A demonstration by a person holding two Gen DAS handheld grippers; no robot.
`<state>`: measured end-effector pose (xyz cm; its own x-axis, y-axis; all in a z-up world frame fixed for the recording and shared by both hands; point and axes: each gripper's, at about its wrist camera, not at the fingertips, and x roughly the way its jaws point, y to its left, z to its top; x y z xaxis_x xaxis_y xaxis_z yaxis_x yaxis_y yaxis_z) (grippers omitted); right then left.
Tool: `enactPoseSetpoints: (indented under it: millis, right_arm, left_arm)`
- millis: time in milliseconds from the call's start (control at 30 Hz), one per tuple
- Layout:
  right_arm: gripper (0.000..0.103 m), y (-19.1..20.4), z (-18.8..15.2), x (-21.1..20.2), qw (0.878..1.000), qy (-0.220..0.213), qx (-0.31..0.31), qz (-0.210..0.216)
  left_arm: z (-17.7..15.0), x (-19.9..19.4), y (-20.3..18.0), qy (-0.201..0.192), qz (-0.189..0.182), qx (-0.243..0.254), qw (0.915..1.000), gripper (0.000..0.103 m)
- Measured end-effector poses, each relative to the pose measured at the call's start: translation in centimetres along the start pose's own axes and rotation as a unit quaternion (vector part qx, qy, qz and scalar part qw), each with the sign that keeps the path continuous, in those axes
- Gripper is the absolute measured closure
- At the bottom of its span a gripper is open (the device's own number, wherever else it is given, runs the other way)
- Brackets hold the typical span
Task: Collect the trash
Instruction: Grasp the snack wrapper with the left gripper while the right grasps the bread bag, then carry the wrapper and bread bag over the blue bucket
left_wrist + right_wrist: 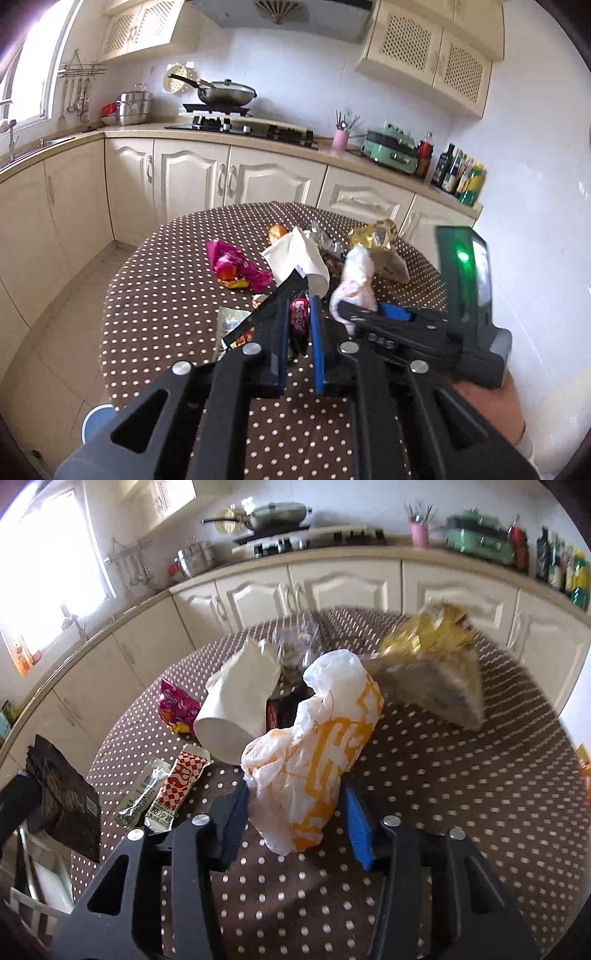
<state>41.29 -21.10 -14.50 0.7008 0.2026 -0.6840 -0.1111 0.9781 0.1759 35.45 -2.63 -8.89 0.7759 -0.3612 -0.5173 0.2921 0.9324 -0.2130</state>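
**user1:** Left hand-held gripper (300,295) was clenched on a flat black snack wrapper (64,794), lifted off the brown polka-dot worktop (461,794).

**user2:** yep, and the right hand-held gripper (295,797) had a crumpled white-and-orange plastic bag (317,746) between its blue pads, both touching it. White paper cup (236,709) lay tipped just beside it, pink wrapper (175,707) further left.

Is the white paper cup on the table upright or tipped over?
Tipped over. The white paper cup lies on its side on the dotted table, its round base facing the camera.
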Motion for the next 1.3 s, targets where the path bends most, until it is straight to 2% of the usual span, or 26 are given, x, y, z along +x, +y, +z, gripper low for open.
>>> enactPoseSetpoints:
  millis: [133,233,333,500,667,800,900,1067,1300]
  right_arm:
    - [0.059,1.5,-1.3,-3.8,0.999,-0.036,-0.012,0.004]
    - [0.059,4.0,-2.1,-6.4,0.997,-0.056,-0.036,0.027]
    - [0.059,7.5,-2.7,-7.6,0.994,-0.061,-0.066,0.065]
    - [0.059,14.4,-3.9,-7.4,0.984,-0.046,-0.118,0.127]
    - [0.059,21.8,-6.7,-5.4,0.969,-0.006,-0.168,0.182]
    - [0.059,26.7,-8.9,-3.0,0.955,0.034,-0.204,0.212]
    - [0.059,30.2,-11.2,-1.0,0.942,0.068,-0.239,0.224]
    - [0.059,34.0,-14.9,3.5,0.926,0.128,-0.272,0.227]
    - [0.059,35.9,-18.5,10.0,0.917,0.185,-0.291,0.2]
  left_arm:
    - [-0.3,-2.3,1.2,-0.017,-0.001,-0.013,0.9998,0.093]
    - [-0.9,-4.4,2.4,-0.028,-0.003,-0.025,0.9993,0.093]
    - [-1.4,-6.3,4.0,-0.038,0.006,-0.038,0.9985,0.093]
    - [-3.7,-10.8,8.6,-0.049,0.048,-0.074,0.9949,0.093]
    - [-6.9,-14.5,13.7,-0.05,0.099,-0.113,0.9874,0.093]
    - [-9.8,-16.2,17.9,-0.037,0.138,-0.145,0.979,0.093]
    - [-12.0,-16.6,21.0,-0.023,0.155,-0.176,0.9719,0.093]
    - [-15.6,-15.3,25.6,0.011,0.17,-0.217,0.9611,0.093]
    - [-19.7,-11.0,31.1,0.068,0.177,-0.262,0.9465,0.093]
